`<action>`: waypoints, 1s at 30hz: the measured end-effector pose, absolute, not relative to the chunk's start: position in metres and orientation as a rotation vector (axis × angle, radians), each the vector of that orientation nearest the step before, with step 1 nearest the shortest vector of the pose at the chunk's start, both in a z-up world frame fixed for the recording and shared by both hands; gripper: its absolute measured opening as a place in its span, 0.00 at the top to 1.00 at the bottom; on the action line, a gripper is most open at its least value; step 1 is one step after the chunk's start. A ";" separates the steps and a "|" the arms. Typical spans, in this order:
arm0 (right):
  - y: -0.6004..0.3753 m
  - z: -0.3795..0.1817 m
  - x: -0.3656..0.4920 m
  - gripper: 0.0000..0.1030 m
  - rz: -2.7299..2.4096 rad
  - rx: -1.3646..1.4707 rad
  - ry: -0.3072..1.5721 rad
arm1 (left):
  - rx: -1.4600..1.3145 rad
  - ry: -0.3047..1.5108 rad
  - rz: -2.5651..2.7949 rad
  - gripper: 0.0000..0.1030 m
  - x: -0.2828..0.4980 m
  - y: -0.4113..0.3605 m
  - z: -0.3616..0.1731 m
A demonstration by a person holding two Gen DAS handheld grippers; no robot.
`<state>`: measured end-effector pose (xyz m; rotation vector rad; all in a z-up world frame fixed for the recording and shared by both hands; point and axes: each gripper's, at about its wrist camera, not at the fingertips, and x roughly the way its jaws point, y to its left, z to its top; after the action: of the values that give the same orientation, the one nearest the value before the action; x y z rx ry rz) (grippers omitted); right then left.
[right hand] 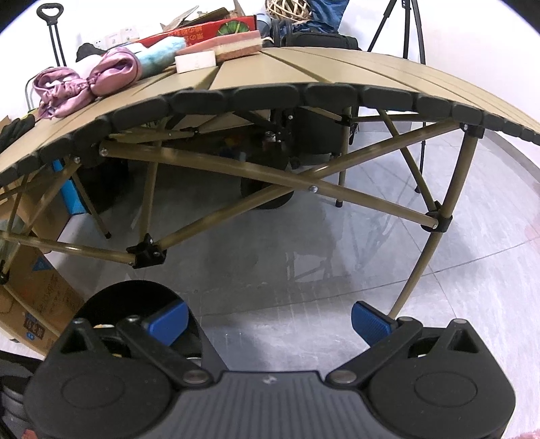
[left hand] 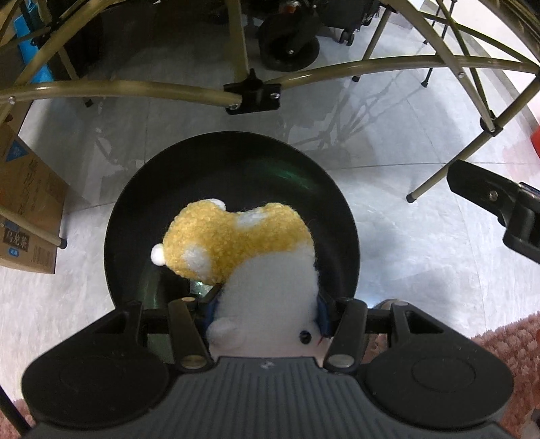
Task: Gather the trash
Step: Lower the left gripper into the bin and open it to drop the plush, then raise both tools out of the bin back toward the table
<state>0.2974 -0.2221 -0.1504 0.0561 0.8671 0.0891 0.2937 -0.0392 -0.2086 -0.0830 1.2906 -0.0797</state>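
In the left wrist view my left gripper [left hand: 266, 312] is shut on a plush toy [left hand: 236, 250], yellow on top and white below, with a small black eye. The toy hangs right over the mouth of a round black trash bin [left hand: 135, 209] standing on the grey floor. The toy hides most of the blue pads. In the right wrist view my right gripper [right hand: 270, 320] stands open, its blue pads [right hand: 369, 322] wide apart with nothing between them, above the floor in front of a folding table [right hand: 303, 71]. The bin [right hand: 101, 304] shows at lower left there.
Table legs and cross braces [left hand: 135, 89] run over the floor behind the bin. A cardboard box [left hand: 27, 209] stands at left, a pink rug [left hand: 513, 351] at lower right. On the table lie pink cloth [right hand: 84, 81], a white block [right hand: 195, 62] and a red box [right hand: 209, 30].
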 end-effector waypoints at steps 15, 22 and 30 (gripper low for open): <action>-0.220 -0.153 0.299 0.00 0.092 0.052 0.873 | -0.097 1.316 0.002 0.00 0.298 -0.025 -0.208; -0.218 -0.154 0.300 0.00 0.094 0.045 0.875 | -0.084 1.314 -0.013 0.00 0.296 -0.026 -0.204; -0.218 -0.155 0.301 0.00 0.096 0.044 0.877 | -0.037 1.324 -0.021 0.00 0.289 -0.031 -0.199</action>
<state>0.3011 -0.2184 -0.1549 0.0437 0.8775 0.0959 0.2886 -0.0312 -0.1991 -0.0369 1.3238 -0.0205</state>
